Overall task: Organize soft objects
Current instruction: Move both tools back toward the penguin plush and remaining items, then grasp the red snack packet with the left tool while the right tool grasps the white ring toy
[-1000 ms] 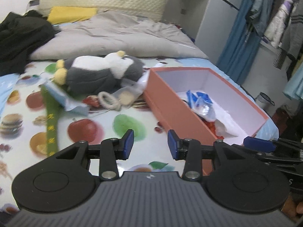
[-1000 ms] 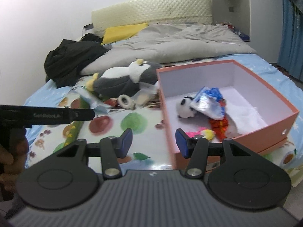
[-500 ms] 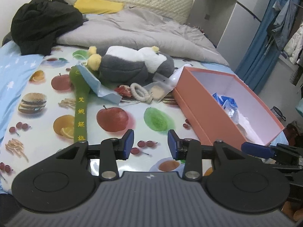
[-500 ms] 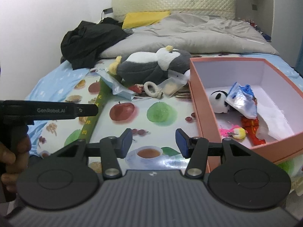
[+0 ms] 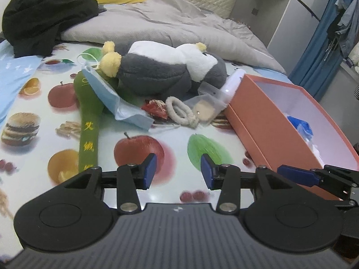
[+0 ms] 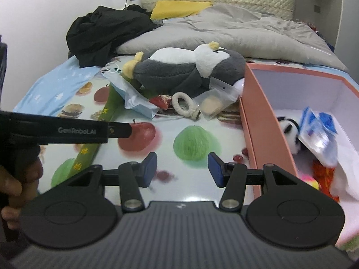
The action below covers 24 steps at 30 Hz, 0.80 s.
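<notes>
- Plush first: the big grey-and-white penguin toy (image 5: 166, 71) lies on its side on the bed's fruit-print sheet (image 5: 139, 148), just left of the orange box (image 5: 264, 123) w/ its head end nearest the box wall. It's the bulkiest soft thing left out, so I'd take it next.
- Left claw (image 5: 178, 171): jaws opening, nothing between them, pointing down at the printed sheet short of the clutter. Right claw (image 6: 182, 170): about half open, empty too, hovering beside the box's near-left wall.
- Half-width prob won't span the penguin's body. Open wider, or pinch a fold of the grey fur or a yellow foot (image 5: 110, 63) instead.
- Plush squashes & sags, so bite deep, not at the tips. Two-claw lift looks safest: left on the foot end, right on the head end.
- Watch what's tangled round it: blue face mask (image 5: 116, 103) w/ its loop near the feet, green embroidered plush strip (image 5: 89, 121) running under that, clear bag (image 5: 208, 107) and cream hair tie (image 5: 179, 112) touching the belly side. Lift straight up so they don't drag along.
- Box already has a small panda toy (image 6: 289, 132), blue-white packets (image 6: 318, 132) and red/pink bits at the near end. Far end looks bare, so aim the drop there.
- Clear the orange wall before moving across; don't shove the box.
</notes>
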Available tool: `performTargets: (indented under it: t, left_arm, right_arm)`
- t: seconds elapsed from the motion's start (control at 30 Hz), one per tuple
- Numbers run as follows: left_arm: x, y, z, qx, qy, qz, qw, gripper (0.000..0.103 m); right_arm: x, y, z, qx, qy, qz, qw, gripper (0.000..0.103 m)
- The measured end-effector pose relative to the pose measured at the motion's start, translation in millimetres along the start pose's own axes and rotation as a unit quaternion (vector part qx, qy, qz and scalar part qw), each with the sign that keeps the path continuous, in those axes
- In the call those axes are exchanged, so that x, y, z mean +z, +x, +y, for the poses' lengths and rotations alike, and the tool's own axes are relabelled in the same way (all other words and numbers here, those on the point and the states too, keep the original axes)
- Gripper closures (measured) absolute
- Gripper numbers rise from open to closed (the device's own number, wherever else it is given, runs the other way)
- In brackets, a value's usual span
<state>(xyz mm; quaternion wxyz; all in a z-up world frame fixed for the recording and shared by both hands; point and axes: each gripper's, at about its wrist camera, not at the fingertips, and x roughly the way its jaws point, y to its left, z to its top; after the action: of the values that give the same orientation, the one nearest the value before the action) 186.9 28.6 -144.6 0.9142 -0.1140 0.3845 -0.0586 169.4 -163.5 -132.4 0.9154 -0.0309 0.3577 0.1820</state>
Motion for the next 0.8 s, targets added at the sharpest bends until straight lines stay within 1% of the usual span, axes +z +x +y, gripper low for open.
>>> performTargets:
  t: [0.23,0.33,0.43,0.5,0.73,0.8]
  left_arm:
    - [24.0,48.3,8.8,0.000,-0.003,0.006,1.0000,0.053]
    - [35.8,67.9,13.0,0.002,-0.001,0.003,1.0000,0.050]
    - [49.2,86.9,15.5,0.007,0.011,-0.002,0.9999,0.047]
    - [56.5,97.7,16.3,0.012,0.021,-0.008,0.9997,0.042]
    - [70.1,134.0,21.1,0.012,0.048,-0.005,0.9988,0.042]
    - [72.0,143.4,24.3,0.011,0.048,-0.002,0.9988,0.042]
  right_arm:
    - [21.5,49.6,-6.8,0.000,0.006,0.007,1.000,0.050]
    - [27.5,72.7,-8.0,-0.004,-0.003,0.010,1.000,0.050]
    - [33.8,96.4,-11.2,-0.009,-0.002,0.017,1.000,0.050]
    - [38.1,111.0,-14.7,-0.011,0.004,0.019,1.000,0.050]
    - [42.2,149.1,-20.6,-0.019,0.023,0.025,0.999,0.051]
    - [42.6,158.7,-22.3,-0.021,0.027,0.028,0.999,0.053]
